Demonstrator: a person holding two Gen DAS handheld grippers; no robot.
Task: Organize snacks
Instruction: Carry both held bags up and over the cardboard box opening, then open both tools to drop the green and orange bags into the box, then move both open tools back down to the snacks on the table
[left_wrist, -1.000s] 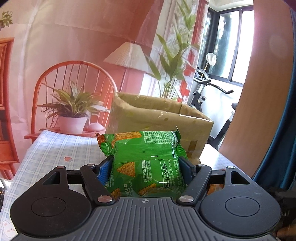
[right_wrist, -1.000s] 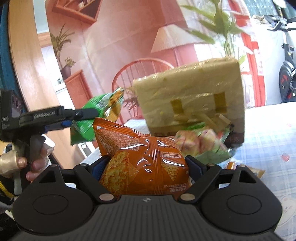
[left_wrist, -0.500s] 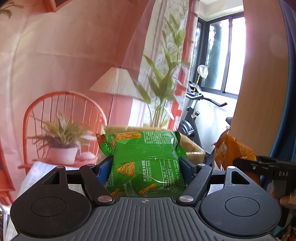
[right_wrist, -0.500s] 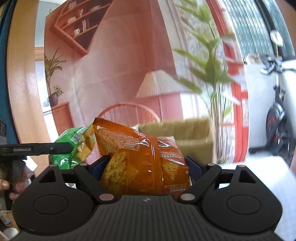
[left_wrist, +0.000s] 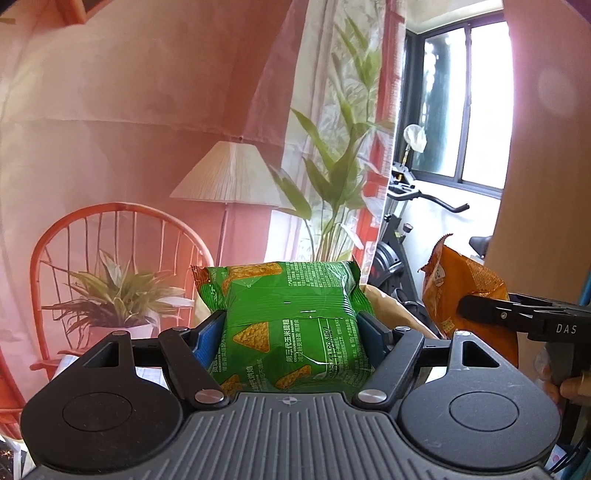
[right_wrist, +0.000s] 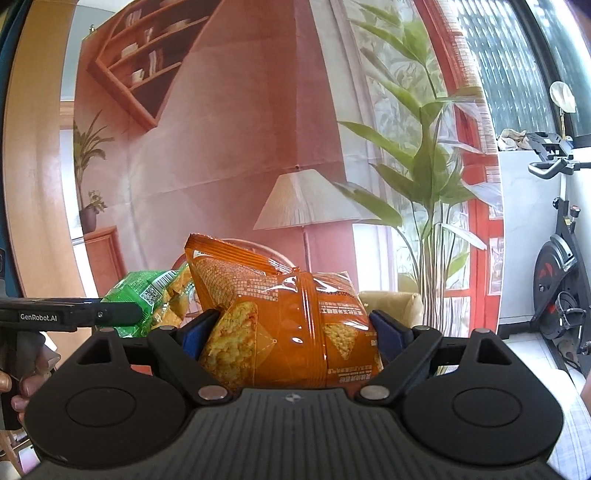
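left gripper (left_wrist: 291, 328) clamps the green snack bag (left_wrist: 291, 325); right gripper (right_wrist: 290, 332) clamps the orange snack bag (right_wrist: 280, 325). the cardboard box (left_wrist: 391, 310) lies ahead and below, its rim just behind both bags, roughly between the hands.

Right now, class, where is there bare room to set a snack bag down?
Bare checked tablecloth shows right of the right gripper. Between the orange bag and green bag it is crowded.

Open air lies ahead of both raised tongs. A cardboard box (left_wrist: 391, 306) sits low in front; an exercise bike (right_wrist: 557, 280) stands off right.
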